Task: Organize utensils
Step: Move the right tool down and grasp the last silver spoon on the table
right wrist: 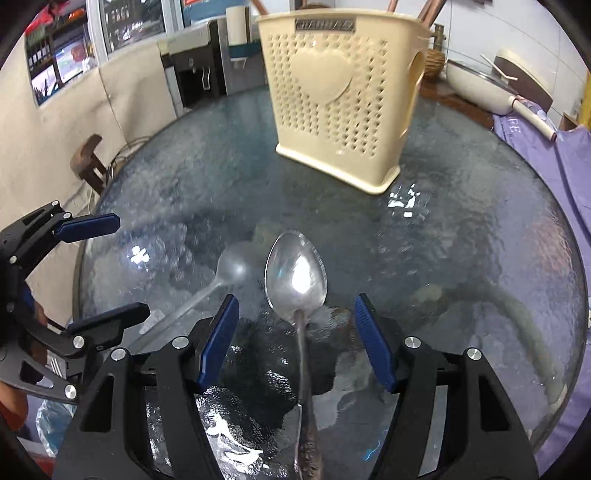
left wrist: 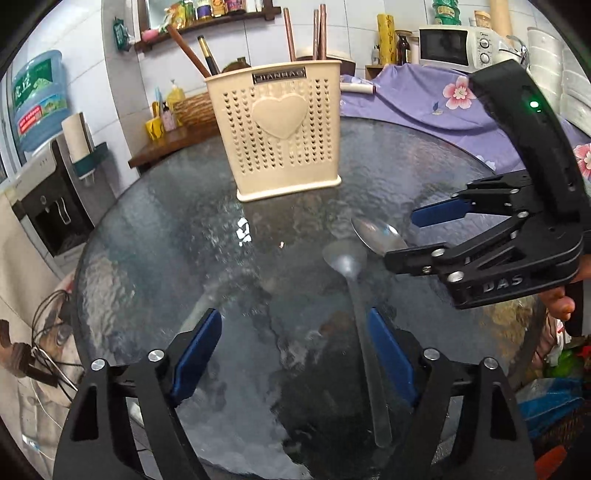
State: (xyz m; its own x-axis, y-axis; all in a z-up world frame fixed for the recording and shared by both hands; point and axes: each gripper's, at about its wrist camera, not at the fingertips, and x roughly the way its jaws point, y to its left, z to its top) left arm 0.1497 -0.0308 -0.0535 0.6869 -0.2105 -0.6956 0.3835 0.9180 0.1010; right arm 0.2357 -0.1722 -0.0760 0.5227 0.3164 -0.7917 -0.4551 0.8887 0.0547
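Straddled by the spread, empty right claw, the metal spoon lies flat on the glass tabletop before the beige holder, so pinch its thin handle squarely, low, and lift gently.

A metal spoon and a clear plastic spoon lie flat, bowls side by side, near the glass table's middle; a cream perforated utensil holder stands upright toward the far edge, holding chopsticks
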